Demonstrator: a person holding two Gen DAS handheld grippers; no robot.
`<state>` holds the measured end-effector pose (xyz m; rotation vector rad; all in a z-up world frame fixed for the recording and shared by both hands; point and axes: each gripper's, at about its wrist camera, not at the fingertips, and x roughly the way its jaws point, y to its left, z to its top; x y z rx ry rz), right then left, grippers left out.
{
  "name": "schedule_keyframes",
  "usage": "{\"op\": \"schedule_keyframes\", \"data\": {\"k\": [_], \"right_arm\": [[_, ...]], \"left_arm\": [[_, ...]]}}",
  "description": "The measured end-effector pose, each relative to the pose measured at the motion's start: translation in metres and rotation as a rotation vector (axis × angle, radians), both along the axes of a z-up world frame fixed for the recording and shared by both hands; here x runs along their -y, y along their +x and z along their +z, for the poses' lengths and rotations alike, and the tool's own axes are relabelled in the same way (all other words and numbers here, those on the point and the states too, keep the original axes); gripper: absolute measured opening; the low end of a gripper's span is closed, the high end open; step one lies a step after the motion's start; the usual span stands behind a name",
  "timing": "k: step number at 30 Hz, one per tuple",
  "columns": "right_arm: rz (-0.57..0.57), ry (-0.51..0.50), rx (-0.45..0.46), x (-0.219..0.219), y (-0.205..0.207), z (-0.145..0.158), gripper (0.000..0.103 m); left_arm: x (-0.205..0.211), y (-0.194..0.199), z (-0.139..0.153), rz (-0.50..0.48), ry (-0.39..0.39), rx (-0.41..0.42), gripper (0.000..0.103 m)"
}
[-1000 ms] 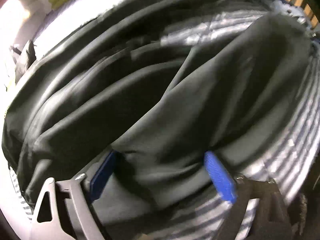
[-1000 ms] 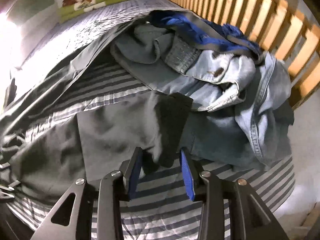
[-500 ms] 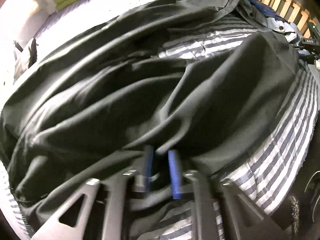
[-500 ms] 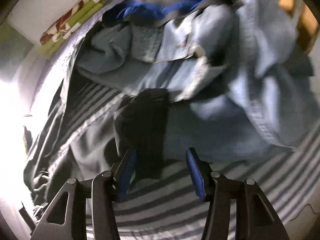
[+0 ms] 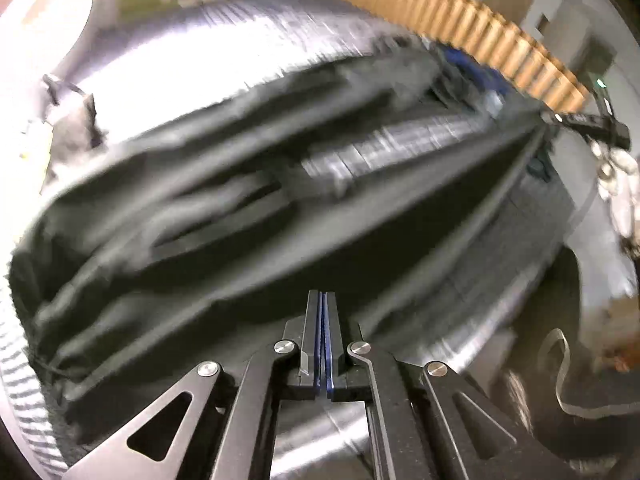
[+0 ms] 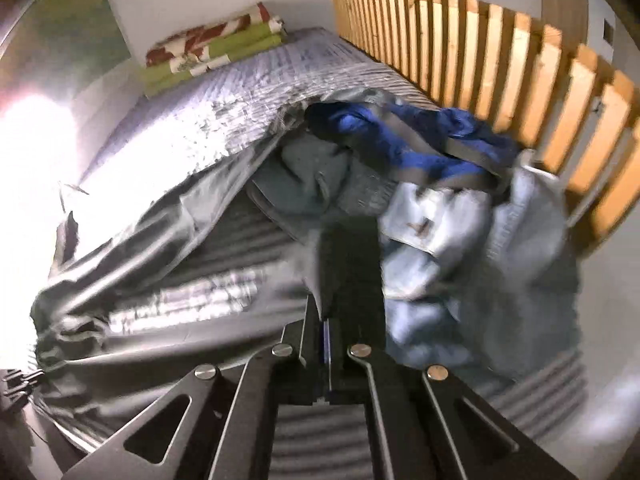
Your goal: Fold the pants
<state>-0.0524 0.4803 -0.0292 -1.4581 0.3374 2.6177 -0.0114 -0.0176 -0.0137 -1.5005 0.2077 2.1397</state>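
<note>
1. Your left gripper (image 5: 323, 300) has its jaws pressed together, the blue pads showing only as a thin line; the dark pants (image 5: 248, 216) begin right at its tip, and the blur keeps you from seeing plainly how much cloth is pinched, though the fabric runs taut away from the tip
2. Your right gripper (image 6: 326, 312) is clamped on a dark fold of the pants (image 6: 344, 264), which stands up out of the closed jaws and hides most of the pads
3. The pants lie spread across the striped bedsheet (image 6: 224, 128), one long stretch reaching from your right gripper toward the left edge of the right wrist view, where the cloth bunches
4. In the left wrist view a tight edge of the pants runs from near your left gripper up to the upper right, where the other gripper and the hand holding it show at the frame's edge
5. A heap of light blue jeans (image 6: 480, 240) and a blue garment (image 6: 400, 136) sits just beside the pants, against the wooden slat railing (image 6: 500, 52)
6. Folded green and red linens (image 6: 212, 52) rest at the far end of the bed, well apart from the pants
</note>
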Motion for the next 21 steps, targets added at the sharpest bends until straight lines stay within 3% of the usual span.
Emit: {"op": "schedule_keyframes", "data": {"k": [3,6,7,10,11,15,21], "right_arm": [[0.041,0.164,0.126,0.012,0.01,-0.024,0.001],[0.052,0.252,0.224,0.017,0.015,-0.054,0.008],[0.038,0.24,0.224,0.015,0.015,-0.057,0.009],[0.035,0.157,0.167,0.013,0.008,-0.049,0.025],[0.041,0.158,0.152,0.018,0.005,-0.047,0.032],[0.037,0.155,0.102,0.02,-0.012,-0.037,0.042],[-0.124,0.062,0.111,-0.038,0.01,-0.047,0.045]], "left_arm": [[-0.008,0.006,-0.01,-0.04,-0.06,-0.003,0.001],[-0.01,-0.008,-0.011,-0.023,-0.051,-0.016,0.007],[-0.012,-0.016,-0.011,-0.015,-0.05,-0.029,0.016],[-0.022,-0.051,-0.015,0.011,-0.066,-0.075,0.057],[-0.026,-0.062,-0.016,0.017,-0.069,-0.086,0.059],[-0.05,-0.101,-0.032,0.014,-0.101,-0.119,0.059],[-0.07,-0.103,-0.063,-0.035,-0.102,-0.071,0.059]]}}
